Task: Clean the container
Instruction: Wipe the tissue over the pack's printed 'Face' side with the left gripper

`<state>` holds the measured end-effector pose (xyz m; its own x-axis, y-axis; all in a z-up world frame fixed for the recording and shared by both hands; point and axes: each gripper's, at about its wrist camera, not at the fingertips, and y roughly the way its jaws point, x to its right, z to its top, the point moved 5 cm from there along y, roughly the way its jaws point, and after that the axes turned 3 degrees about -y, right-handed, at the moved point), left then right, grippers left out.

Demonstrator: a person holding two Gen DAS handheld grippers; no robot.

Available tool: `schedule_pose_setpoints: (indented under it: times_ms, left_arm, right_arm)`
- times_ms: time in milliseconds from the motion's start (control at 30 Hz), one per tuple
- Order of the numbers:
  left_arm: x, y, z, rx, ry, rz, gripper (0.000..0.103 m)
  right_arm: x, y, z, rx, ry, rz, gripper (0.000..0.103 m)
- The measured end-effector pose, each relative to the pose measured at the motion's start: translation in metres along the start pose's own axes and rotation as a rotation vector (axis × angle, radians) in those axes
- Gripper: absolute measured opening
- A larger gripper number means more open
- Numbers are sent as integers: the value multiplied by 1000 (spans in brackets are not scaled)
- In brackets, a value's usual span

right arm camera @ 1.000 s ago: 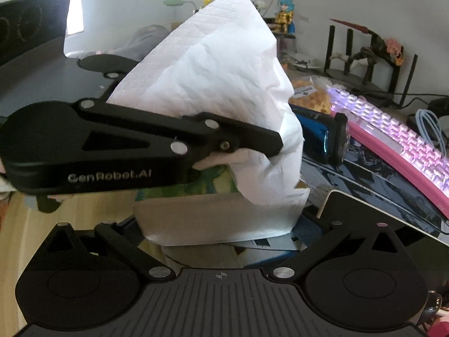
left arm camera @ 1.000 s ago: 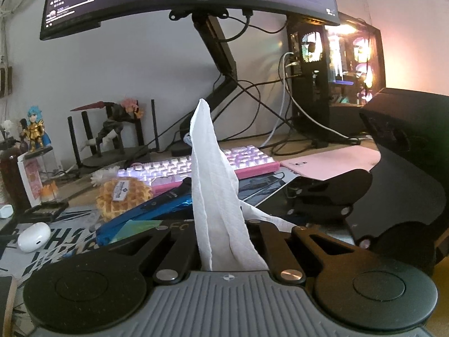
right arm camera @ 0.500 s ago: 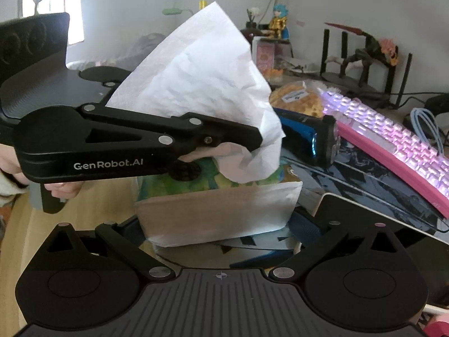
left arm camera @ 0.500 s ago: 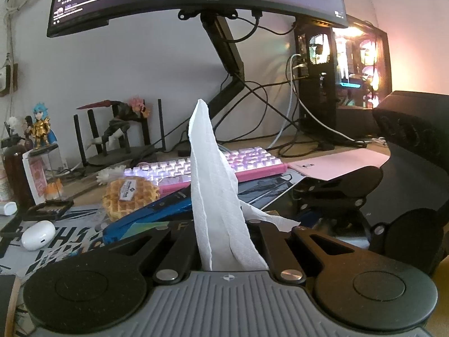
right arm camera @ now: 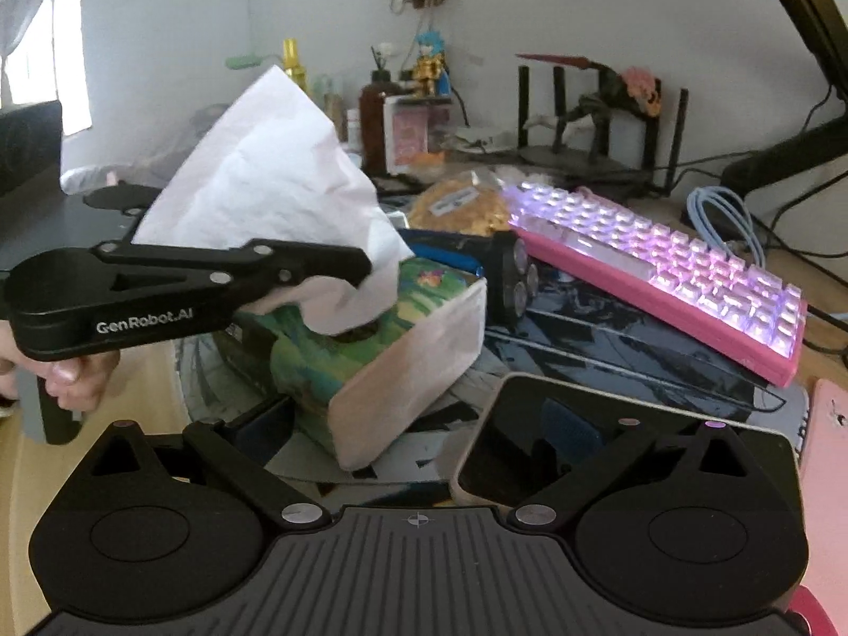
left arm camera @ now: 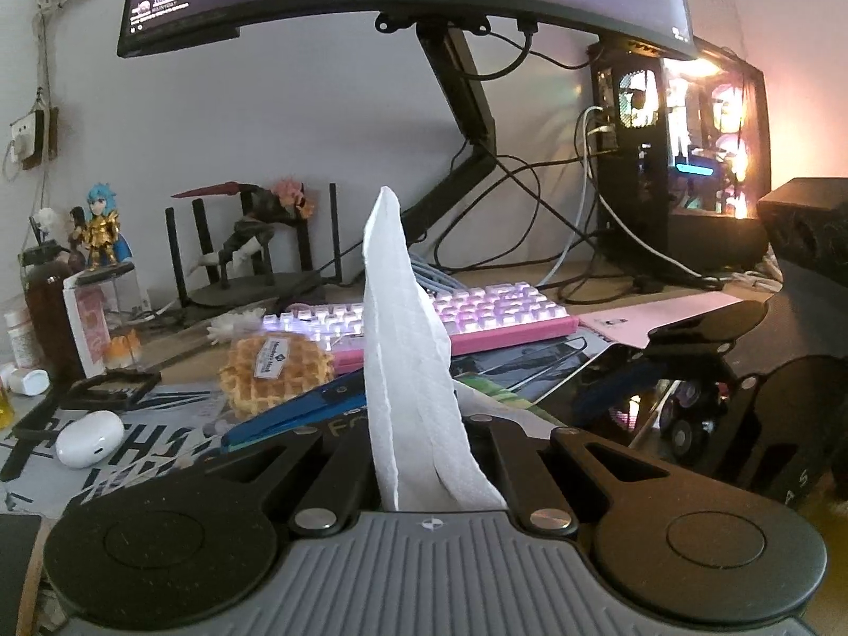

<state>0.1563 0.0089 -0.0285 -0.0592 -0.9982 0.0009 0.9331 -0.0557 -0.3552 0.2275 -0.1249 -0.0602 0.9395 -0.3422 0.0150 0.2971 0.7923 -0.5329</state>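
A white tissue (left arm camera: 408, 350) stands upright between the fingers of my left gripper (left arm camera: 418, 424), which is shut on it. From the right wrist view, the left gripper (right arm camera: 360, 265) holds the tissue (right arm camera: 275, 191) just above the slot of a green-topped tissue box (right arm camera: 413, 334). The tissue's lower end hangs at the slot. My right gripper (right arm camera: 418, 424) stands open and holds nothing, close in front of the box. One of its black fingers (left arm camera: 705, 326) shows at the right of the left wrist view. I cannot tell which object is the container.
A lit pink keyboard (right arm camera: 662, 275), a wrapped waffle (left arm camera: 275, 371), a blue device (left arm camera: 297, 413), a dark-screened phone (right arm camera: 530, 450) and white earbuds (left arm camera: 87, 445) crowd the desk. Figurines (left arm camera: 103, 233), a monitor arm (left arm camera: 461, 106) and a PC tower (left arm camera: 689, 159) stand behind. A hand (right arm camera: 74, 376) holds the left gripper.
The left gripper has lifted the tissue higher, so it no longer drapes over the box front. The right wrist view has pulled back and turned, showing more of the keyboard and phone.
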Motion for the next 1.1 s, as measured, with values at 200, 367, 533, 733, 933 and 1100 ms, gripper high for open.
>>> schedule_pose_setpoints:
  times_ms: [200, 367, 533, 733, 933, 1100]
  left_arm:
    - [-5, -3, -1, -5, -25, -17, 5]
    - [-26, -11, 2, -10, -63, 21, 5]
    - [-34, -11, 1, -49, -58, -2, 5]
    - [-36, -12, 1, -74, -48, -35, 5]
    - [-42, -15, -1, -77, -83, -73, 5]
    - [-46, -17, -1, -82, -99, -107, 5]
  right_arm:
    - [-14, 6, 12, 27, -88, 21, 100]
    - [-20, 10, 25, 19, -162, 35, 102]
    - [-27, 14, 37, 12, -235, 49, 103]
    - [-42, 3, 66, -101, -489, 124, 103]
    - [-29, 33, 80, -264, -516, 243, 103]
    - [-24, 51, 79, -299, -491, 342, 103]
